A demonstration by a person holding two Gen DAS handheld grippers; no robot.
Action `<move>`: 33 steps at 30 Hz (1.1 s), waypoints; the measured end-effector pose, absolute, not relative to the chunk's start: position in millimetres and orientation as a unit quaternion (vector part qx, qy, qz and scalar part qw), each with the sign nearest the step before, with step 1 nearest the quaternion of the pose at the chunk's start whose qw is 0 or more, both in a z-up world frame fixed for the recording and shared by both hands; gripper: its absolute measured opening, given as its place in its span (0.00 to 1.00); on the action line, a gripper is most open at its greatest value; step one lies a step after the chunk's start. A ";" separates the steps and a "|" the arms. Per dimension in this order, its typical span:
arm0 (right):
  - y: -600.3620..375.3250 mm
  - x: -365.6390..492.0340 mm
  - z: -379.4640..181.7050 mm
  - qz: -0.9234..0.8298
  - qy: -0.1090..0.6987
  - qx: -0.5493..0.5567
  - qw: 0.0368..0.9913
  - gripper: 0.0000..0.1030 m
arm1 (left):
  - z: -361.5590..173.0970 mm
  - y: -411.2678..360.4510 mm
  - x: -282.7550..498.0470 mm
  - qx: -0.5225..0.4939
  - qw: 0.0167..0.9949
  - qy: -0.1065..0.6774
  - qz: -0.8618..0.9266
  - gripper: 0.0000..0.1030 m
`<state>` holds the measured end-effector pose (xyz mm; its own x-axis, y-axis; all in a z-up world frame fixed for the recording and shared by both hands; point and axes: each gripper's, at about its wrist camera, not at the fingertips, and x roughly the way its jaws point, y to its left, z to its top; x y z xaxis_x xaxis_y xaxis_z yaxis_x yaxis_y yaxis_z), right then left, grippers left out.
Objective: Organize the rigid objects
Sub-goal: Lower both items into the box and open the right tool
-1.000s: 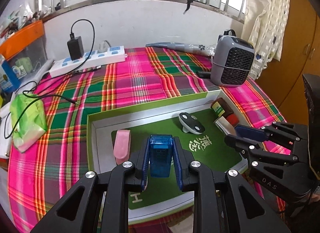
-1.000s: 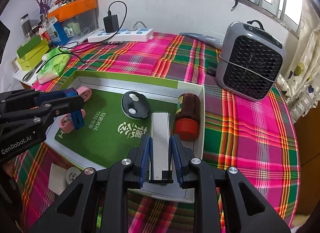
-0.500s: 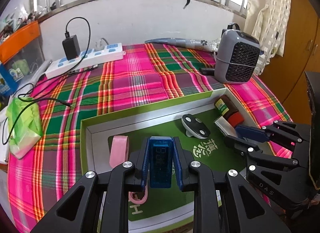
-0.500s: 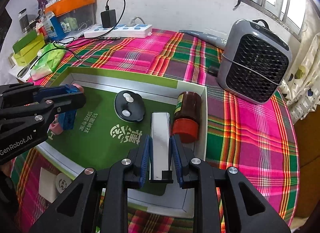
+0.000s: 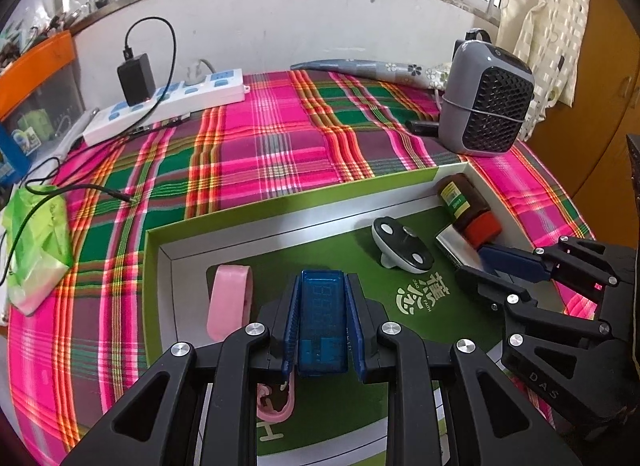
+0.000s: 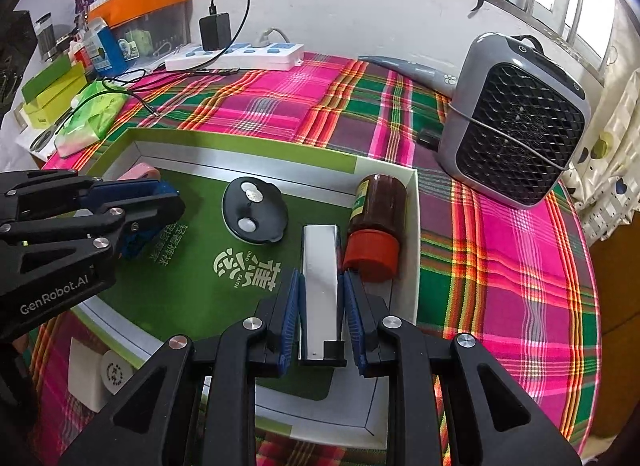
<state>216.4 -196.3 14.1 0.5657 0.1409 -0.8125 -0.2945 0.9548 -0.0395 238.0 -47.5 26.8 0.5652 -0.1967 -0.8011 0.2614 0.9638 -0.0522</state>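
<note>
Left wrist view: the left gripper [image 5: 323,322] pinches a blue translucent block [image 5: 322,320] between its pads, over the near part of the tray [image 5: 280,201]. The tray has green rims, white inner walls and a green mat, and sits on a plaid cloth [image 5: 260,145]. A pink clip [image 5: 230,300] lies by the tray's left wall, just beside the block, with another bit of pink showing under the gripper. A black disc [image 5: 402,244] rests near the middle of the mat. A brown bottle [image 5: 466,205] with a red cap lies in the far right corner. The right gripper [image 5: 486,262] comes in from the right edge, its jaws pinching a silver bar [image 5: 454,242] beside the bottle. Beyond the tray, a grey heater [image 5: 486,105] stands at the cloth's far right, a power strip [image 5: 168,105] at its far left, and a green pack [image 5: 34,242] at the left edge.

Right wrist view: the right gripper [image 6: 321,308] is closed on the silver bar [image 6: 320,282], which lies on the mat by the tray's [image 6: 414,234] right wall, just beside the bottle [image 6: 378,209]. The disc [image 6: 254,215] sits to the left of the bar. The left gripper [image 6: 150,213] reaches in over the tray's left side; the block in its jaws is mostly hidden here. The clip [image 6: 140,171] shows at the far left corner. The heater [image 6: 516,121] stands on the cloth [image 6: 500,246] to the right.
</note>
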 end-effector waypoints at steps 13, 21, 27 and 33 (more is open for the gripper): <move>-196.4 218.0 13.4 0.124 0.453 -0.081 0.879 0.24 | 23.3 -47.3 240.0 0.034 0.881 0.454 -0.127 0.21; -197.4 219.1 13.5 0.125 0.453 -0.072 0.880 0.24 | 22.3 -46.0 240.0 0.033 0.881 0.455 -0.122 0.21; -197.5 217.9 14.3 0.128 0.450 -0.064 0.881 0.30 | 23.5 -48.1 235.4 0.039 0.883 0.453 -0.120 0.23; -199.0 214.1 18.2 0.123 0.444 -0.060 0.885 0.37 | 28.6 -49.9 227.9 0.044 0.886 0.447 -0.117 0.27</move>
<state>214.1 -199.0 18.2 0.5753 0.1650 -0.8012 -0.2712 0.9625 0.0034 227.9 -49.9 28.6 0.5731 -0.1689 -0.8019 0.2474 0.9685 -0.0272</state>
